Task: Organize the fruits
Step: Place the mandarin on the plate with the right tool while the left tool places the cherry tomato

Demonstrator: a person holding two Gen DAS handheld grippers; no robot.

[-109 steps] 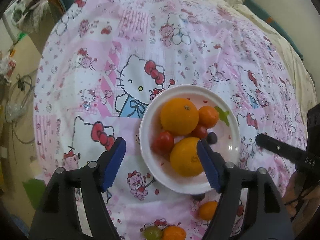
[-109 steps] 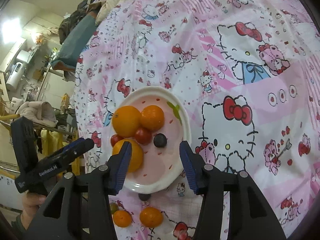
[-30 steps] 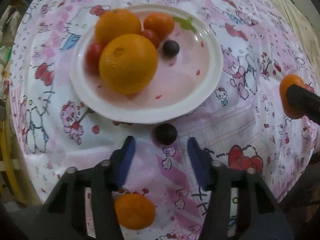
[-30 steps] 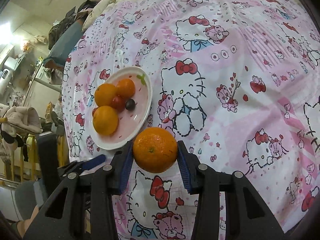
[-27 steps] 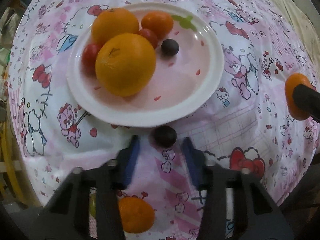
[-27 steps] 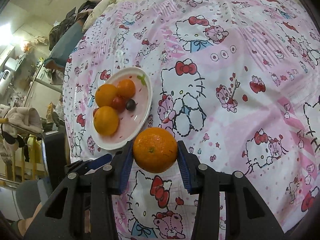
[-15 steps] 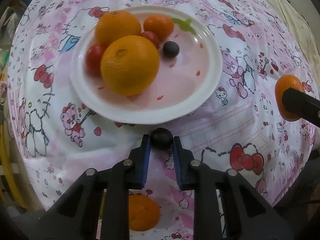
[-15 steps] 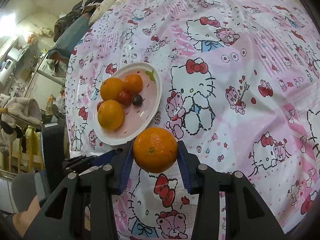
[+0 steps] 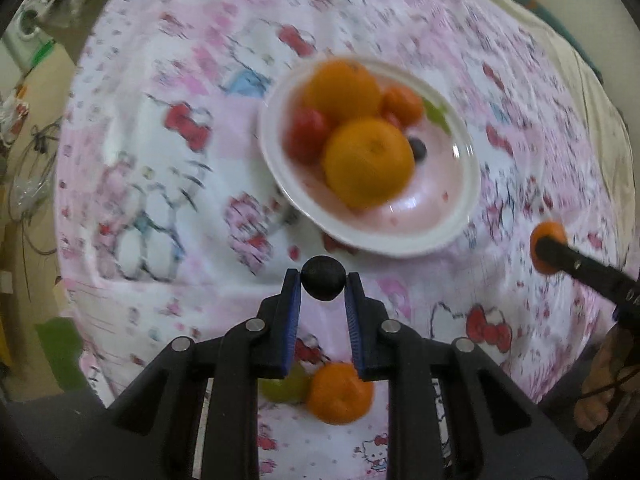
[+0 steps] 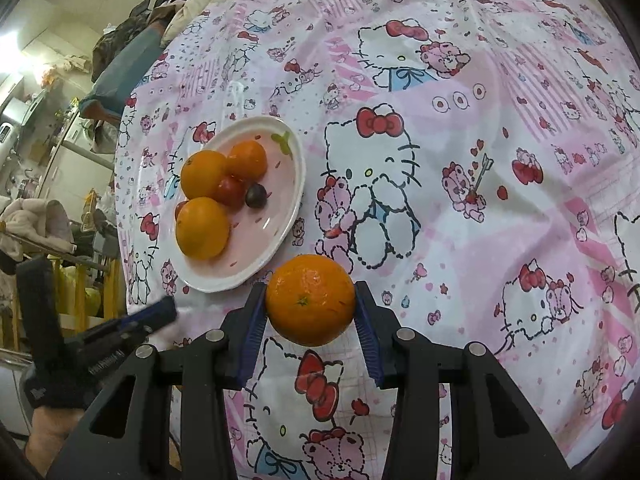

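My left gripper is shut on a dark grape and holds it above the cloth, just short of the white plate. The plate holds two oranges, a small tangerine, red tomatoes and another dark grape. My right gripper is shut on an orange, held above the cloth near the plate's near rim. That orange also shows in the left wrist view. The left gripper shows at the lower left of the right wrist view.
A tangerine and a green grape lie on the pink Hello Kitty cloth below my left gripper. The table edge drops off at the left, with room clutter beyond.
My left gripper closed on the dark grape and lifted it off the cloth toward the plate. My right gripper still holds the orange, a little nearer the plate.
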